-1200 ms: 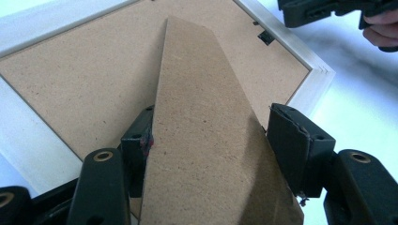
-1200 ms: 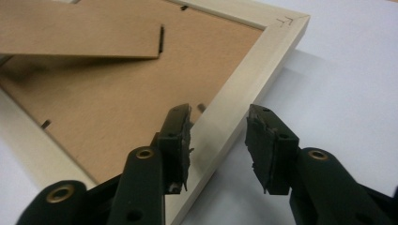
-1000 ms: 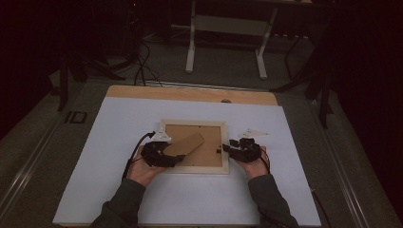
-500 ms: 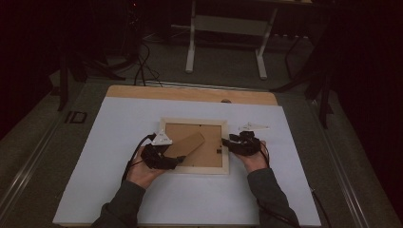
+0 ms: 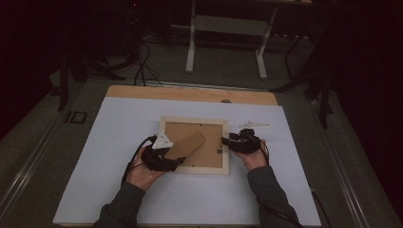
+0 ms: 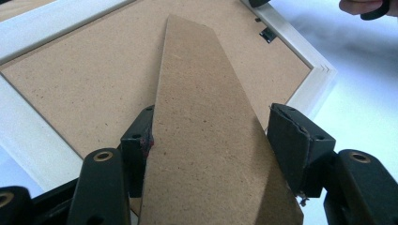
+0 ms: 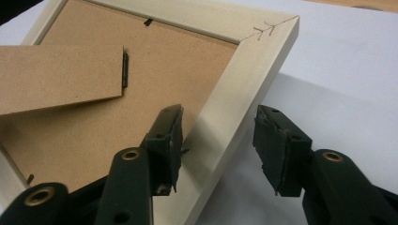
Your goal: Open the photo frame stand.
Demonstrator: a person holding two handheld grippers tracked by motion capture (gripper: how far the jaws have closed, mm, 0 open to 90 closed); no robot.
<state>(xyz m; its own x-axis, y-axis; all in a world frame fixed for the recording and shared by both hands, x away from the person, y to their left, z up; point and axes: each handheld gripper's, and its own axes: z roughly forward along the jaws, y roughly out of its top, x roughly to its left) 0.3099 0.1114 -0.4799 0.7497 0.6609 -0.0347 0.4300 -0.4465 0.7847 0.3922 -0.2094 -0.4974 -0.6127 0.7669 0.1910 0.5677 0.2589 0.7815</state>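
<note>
Picture frame: lies back-up on the white sheet, between the two hand-held grippers.
Easel stand: brown fibreboard strip hinged to the frame's backing board, running up between the left jaws and past them.
Left hand-held gripper: jaws spread either side of the stand; left jaw touches its edge, right jaw stands just off it, not clenched.
Right hand-held gripper: released, jaws straddling the pale frame rail, one over the backing, one over the sheet.
Turn clips: small and dark, beyond the left jaws.
Bench: wooden edge showing beyond both grippers.
</note>
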